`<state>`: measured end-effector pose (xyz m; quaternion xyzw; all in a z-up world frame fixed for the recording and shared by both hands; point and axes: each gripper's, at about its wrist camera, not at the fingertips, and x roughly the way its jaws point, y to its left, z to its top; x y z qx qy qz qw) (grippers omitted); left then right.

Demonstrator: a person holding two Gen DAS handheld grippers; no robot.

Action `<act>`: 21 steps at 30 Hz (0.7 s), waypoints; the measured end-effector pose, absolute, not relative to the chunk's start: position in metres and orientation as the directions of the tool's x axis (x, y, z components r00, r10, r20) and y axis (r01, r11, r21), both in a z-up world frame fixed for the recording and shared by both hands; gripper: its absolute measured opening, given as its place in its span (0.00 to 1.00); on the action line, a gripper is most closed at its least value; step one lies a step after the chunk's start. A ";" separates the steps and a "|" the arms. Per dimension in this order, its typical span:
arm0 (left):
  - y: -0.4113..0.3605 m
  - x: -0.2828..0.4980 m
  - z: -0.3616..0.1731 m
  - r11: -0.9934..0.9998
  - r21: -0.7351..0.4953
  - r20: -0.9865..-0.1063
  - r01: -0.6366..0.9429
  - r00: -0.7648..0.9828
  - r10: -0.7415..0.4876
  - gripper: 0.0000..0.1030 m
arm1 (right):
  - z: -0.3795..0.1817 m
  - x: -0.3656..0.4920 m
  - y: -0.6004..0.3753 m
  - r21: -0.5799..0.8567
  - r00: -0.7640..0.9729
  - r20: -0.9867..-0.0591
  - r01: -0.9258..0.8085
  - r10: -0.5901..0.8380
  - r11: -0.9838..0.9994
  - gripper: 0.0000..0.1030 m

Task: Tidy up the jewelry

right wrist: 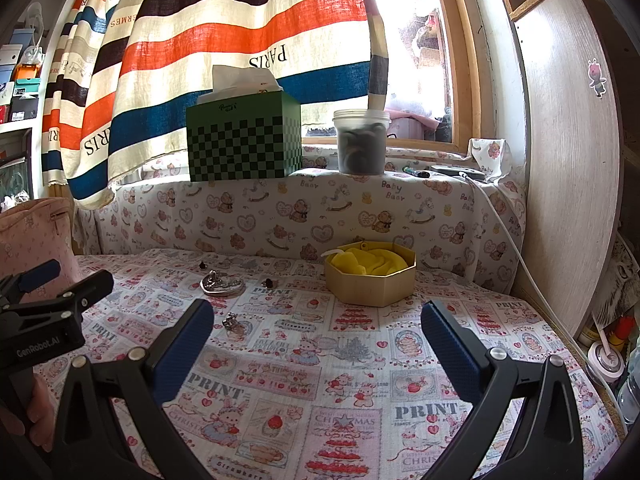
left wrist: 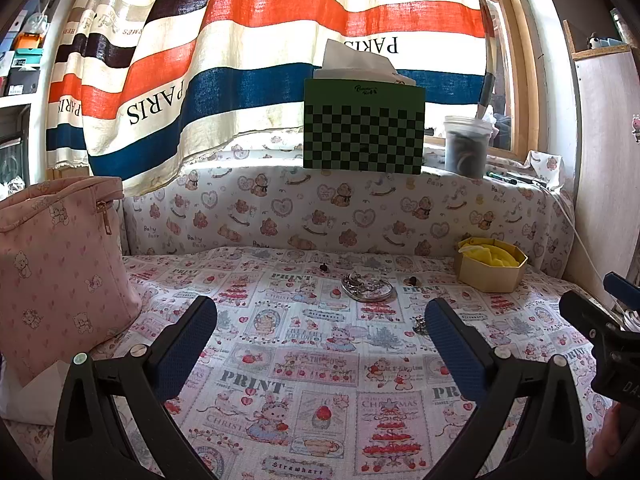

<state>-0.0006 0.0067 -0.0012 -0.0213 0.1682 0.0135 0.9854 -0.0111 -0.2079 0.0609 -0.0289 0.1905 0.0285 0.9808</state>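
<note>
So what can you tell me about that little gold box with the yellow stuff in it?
The gold box is a low, many-sided container, seemingly card, with no lid on it. Crumpled yellow cloth fills its inside and rises slightly above the rim. It sits flat on the printed tablecloth near the padded back edge, to the right of the loose silver jewelry. Neither gripper touches it.

The counter (left wrist: 320, 380) is covered by a cloth printed with strawberries, rabbits and the word PRINT. On it, toward the back, lies a silver tangle of jewelry (left wrist: 367, 286), with a small dark piece (left wrist: 323, 267) behind it and another dark piece (left wrist: 411, 280) just to its right. A small silver piece (right wrist: 231, 322) lies nearer. An octagonal box (right wrist: 370, 276) holding yellow cloth stands at the right, a pink bag (left wrist: 60, 264) at the left.
</note>
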 end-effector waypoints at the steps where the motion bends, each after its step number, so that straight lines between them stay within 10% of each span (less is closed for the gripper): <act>1: 0.007 -0.001 -0.001 0.999 -0.037 -0.332 -0.034 0.943 0.020 1.00 | 0.061 -0.011 -0.208 -0.046 0.926 -0.375 -0.067 0.045 0.997 1.00; 21: 0.011 0.026 0.090 1.000 -0.008 -0.269 0.002 0.963 -0.004 1.00 | 0.124 0.010 -0.214 -0.040 0.936 -0.349 -0.068 0.050 0.997 1.00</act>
